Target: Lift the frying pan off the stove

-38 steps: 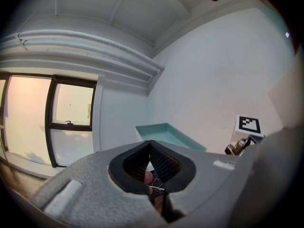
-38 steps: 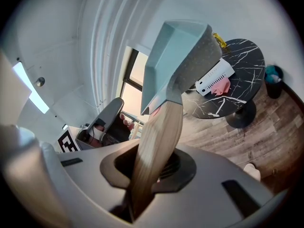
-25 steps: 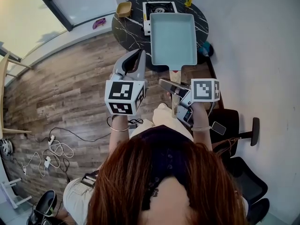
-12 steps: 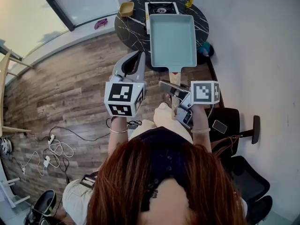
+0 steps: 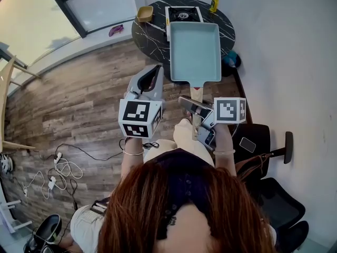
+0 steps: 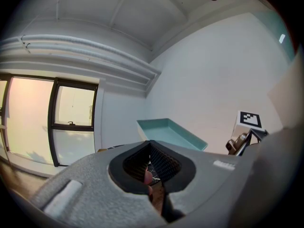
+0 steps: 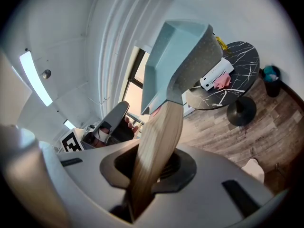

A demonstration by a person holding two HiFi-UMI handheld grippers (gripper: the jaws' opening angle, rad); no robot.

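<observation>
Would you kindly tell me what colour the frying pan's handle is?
Pale wood tone; the handle shows best in the right gripper view.

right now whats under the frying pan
The frying pan hangs in the air over the black marble table. The stove shows past its far edge. From the head view, the pan covers the table's middle and the stove's near part.

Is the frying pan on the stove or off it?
Off: the right gripper holds the frying pan by its handle, raised clear of the stove.
</observation>
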